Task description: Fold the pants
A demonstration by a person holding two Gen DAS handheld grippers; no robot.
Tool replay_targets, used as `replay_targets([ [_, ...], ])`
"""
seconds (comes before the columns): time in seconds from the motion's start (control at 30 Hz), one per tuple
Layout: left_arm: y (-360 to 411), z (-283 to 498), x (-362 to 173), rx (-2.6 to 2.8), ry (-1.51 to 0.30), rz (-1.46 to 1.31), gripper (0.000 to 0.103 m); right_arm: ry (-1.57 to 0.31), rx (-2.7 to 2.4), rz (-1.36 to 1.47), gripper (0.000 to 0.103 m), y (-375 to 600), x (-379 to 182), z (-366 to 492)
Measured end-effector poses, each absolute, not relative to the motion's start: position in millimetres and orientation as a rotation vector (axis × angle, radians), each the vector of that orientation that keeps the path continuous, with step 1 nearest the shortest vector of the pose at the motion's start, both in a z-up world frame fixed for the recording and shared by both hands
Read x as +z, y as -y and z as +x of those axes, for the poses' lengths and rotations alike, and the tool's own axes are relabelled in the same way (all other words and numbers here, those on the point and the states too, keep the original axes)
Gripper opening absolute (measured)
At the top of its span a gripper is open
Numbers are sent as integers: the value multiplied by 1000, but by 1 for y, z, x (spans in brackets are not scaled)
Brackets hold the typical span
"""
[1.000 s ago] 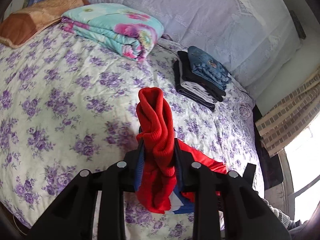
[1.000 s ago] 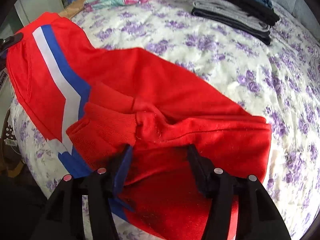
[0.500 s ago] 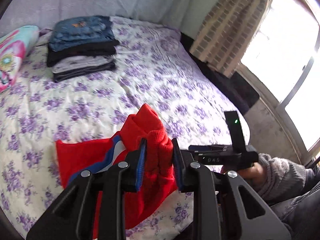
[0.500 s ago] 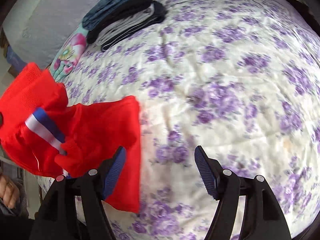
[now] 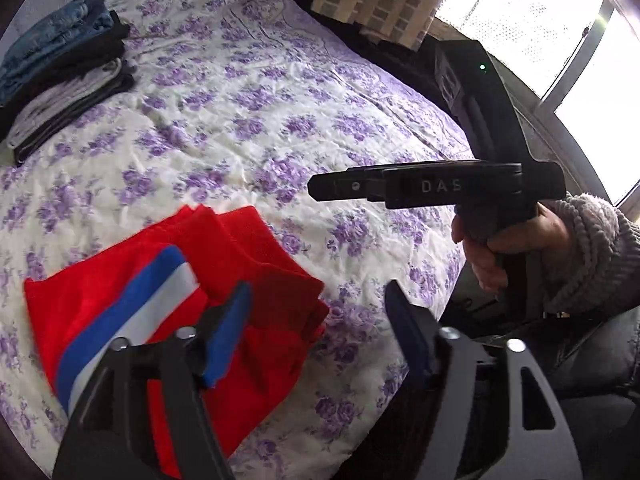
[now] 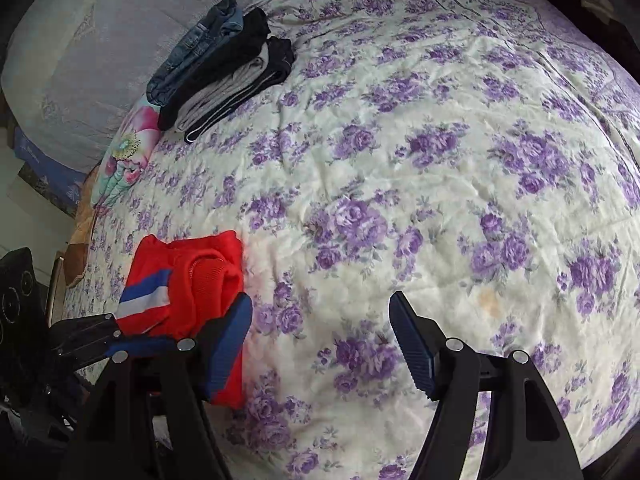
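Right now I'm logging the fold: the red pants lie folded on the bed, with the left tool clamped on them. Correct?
Not quite. The left tool is open, its jaws having just opened with nothing between them, as the left wrist view shows. The red pants do lie folded on the bed.

Red pants (image 5: pixel 256 264) lying folded into compact bundle on bed (image 5: pixel 280 92), near its front edge. Blue and white stripe (image 5: pixel 132 320) running diagonally across top layer. Ribbed red cuff sitting doubled over on upper side, layers stacking unevenly, edges not squared. In right wrist view, same pants (image 6: pixel 192 276) showing at left, lying flat on floral sheet, well apart from pile of folded clothes.
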State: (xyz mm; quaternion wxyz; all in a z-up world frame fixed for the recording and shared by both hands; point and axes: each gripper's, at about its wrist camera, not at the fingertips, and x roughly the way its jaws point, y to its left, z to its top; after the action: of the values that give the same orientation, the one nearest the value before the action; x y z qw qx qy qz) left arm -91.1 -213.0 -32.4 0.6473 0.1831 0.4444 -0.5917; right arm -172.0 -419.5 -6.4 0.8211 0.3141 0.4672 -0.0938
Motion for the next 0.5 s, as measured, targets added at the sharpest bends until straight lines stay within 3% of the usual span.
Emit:
replay_targets([
  [0.27, 115, -14, -42, -963, -1158, 163, 83, -1003, -2, 245, 71, 335, 27, -131],
  [0.43, 97, -9, -90, -862, -1249, 237, 84, -1140, -27, 131, 74, 318, -6, -138],
  [0.5, 97, -16, -124, -855, -1316, 290, 96, -1186, -44, 188, 82, 327, -29, -149],
])
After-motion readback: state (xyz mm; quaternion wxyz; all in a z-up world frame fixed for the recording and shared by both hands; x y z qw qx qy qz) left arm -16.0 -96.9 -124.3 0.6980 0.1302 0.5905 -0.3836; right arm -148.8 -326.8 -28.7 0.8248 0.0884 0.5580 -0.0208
